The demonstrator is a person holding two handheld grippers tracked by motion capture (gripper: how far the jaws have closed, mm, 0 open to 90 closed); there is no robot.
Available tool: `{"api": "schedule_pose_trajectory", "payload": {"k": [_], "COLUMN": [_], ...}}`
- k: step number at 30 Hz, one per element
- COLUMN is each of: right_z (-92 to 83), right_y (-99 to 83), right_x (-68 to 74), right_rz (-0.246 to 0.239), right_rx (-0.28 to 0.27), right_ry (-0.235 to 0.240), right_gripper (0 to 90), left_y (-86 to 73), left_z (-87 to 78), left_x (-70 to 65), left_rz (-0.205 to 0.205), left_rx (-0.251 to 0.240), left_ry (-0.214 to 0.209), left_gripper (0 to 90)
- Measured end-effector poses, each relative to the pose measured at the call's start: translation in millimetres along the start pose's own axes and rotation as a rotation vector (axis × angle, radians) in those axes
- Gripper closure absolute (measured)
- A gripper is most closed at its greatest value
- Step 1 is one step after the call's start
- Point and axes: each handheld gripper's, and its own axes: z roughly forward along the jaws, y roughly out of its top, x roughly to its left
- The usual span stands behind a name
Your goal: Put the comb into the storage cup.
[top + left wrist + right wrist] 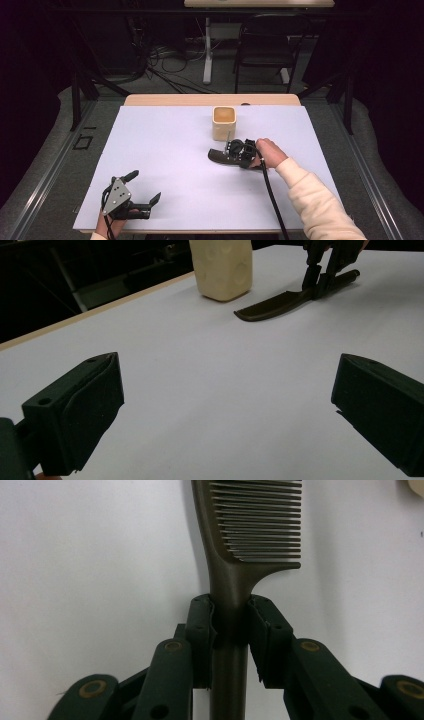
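Right gripper [230, 630] clamping fingers [200, 630] on the comb [250, 525] handle at centre right of the high view, readying a lift toward the cup [224, 121]; left gripper [131, 192] idling lower left, fingers apart

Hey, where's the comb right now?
In the high view, the comb lies on the white mat right of centre, just before the beige cup, its handle between the right tongs.
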Motion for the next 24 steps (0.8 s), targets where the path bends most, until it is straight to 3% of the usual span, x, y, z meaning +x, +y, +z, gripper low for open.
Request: {"api": "schedule_pose_trajectory", "payload": {"k": [9, 24], "right_z": [-7.1, -21.8], "right_y": [-3.6, -15.9], "right_x": [1.6, 3.2], "right_rz": [-0.003, 0.024], "right_rx": [-0.036, -0.140], "right_ry": [-0.002, 0.008], "right_gripper": [72.3, 72.3], "left_y": [-0.1, 0.0], "left_z": [0.1, 0.4], "left_x": [0.3, 0.4], "left_rz": [0.001, 0.000], "left_rx": [0.000, -0.001], "left_ry": [-0.001, 0.001], "left_gripper": [0.2, 0.2]}}
